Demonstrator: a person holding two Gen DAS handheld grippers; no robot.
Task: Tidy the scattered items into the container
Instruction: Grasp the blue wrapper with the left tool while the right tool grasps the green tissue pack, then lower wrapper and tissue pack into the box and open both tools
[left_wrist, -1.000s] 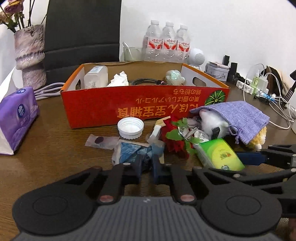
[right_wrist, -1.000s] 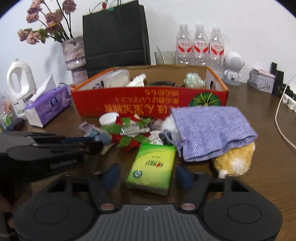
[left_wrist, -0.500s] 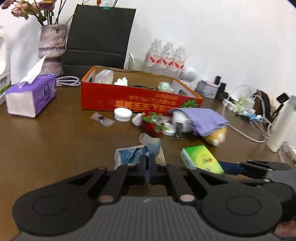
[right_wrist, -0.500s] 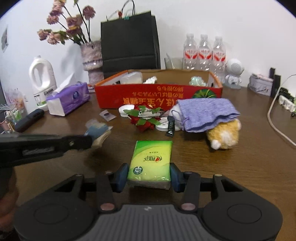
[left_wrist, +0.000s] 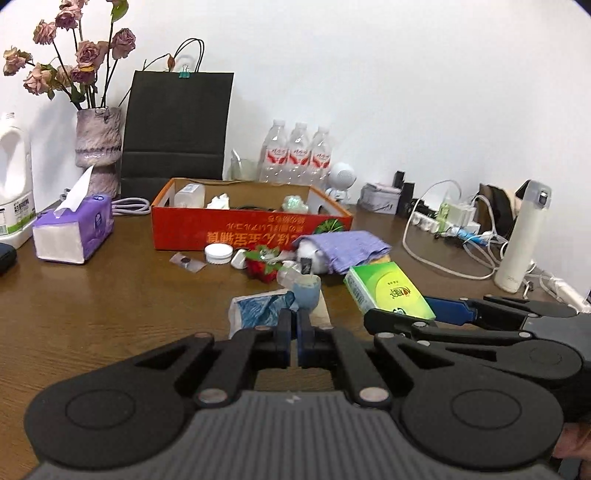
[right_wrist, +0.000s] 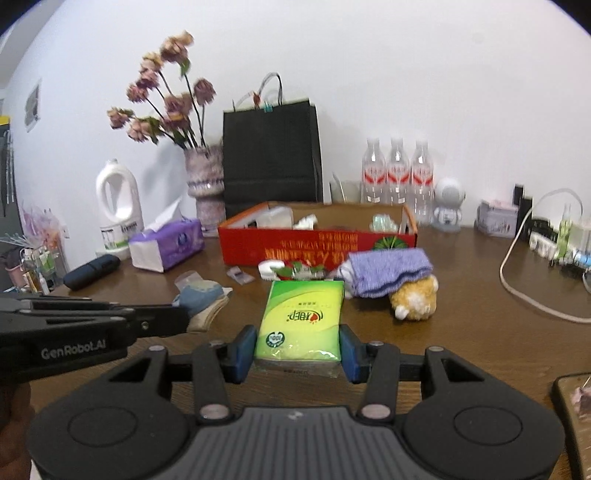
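Observation:
My left gripper (left_wrist: 294, 325) is shut on a crumpled blue-and-white plastic packet (left_wrist: 260, 309) and holds it above the table; it also shows in the right wrist view (right_wrist: 201, 298). My right gripper (right_wrist: 297, 341) is shut on a green tissue pack (right_wrist: 301, 319), lifted off the table; the pack shows in the left wrist view (left_wrist: 388, 291). The red cardboard box (left_wrist: 251, 229) stands at the back with several items inside. In front of it lie a white lid (left_wrist: 218, 253), a small clear bag (left_wrist: 187, 262), a red artificial flower (left_wrist: 263, 264) and a purple pouch (left_wrist: 347, 247) over a plush toy (right_wrist: 415, 299).
A purple tissue box (left_wrist: 72, 232), a vase of dried roses (left_wrist: 98, 147), a white jug (left_wrist: 14, 177) and a black paper bag (left_wrist: 177, 129) stand at the left and back. Water bottles (left_wrist: 297, 151), a white thermos (left_wrist: 522, 236) and cables (left_wrist: 443, 236) stand at the right.
Both grippers have lifted and pulled back from the pile, the left with the blue packet and the right with the green tissue pack. The box and the loose items now look farther away.

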